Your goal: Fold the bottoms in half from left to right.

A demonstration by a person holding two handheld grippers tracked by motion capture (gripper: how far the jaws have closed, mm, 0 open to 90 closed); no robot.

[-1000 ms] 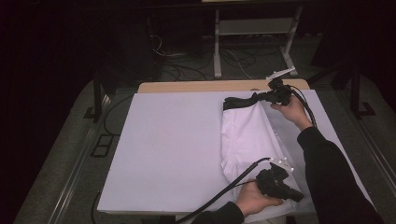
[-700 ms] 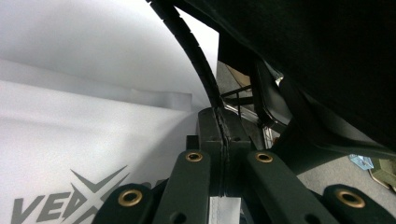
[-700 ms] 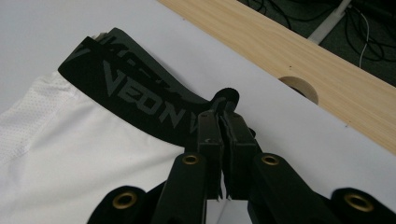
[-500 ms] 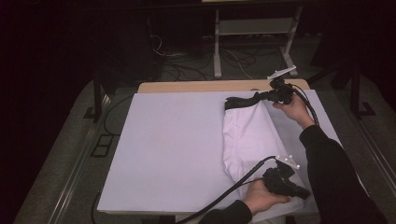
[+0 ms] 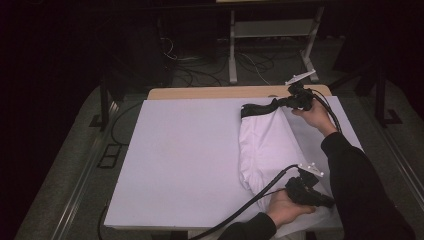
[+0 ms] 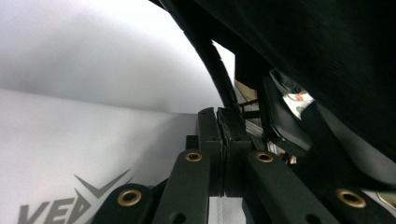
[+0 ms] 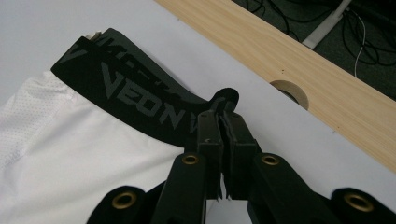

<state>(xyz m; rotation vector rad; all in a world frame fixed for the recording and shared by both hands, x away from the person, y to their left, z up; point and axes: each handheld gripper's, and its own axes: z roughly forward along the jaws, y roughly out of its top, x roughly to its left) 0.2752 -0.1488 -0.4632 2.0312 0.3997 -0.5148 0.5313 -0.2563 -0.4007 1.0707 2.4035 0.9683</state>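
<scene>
White shorts (image 5: 267, 150) spread on the white-covered worktop (image 5: 190, 165), stretched between both grippers. Black waistband (image 7: 140, 105) lettered in grey, clamped at its end by the right gripper (image 7: 219, 123), jaws pressed together on the band. Left gripper (image 6: 219, 123) at the opposite end, jaws squeezed together on white fabric. Bare wooden edge (image 7: 299, 70) just beyond the right jaws.
</scene>
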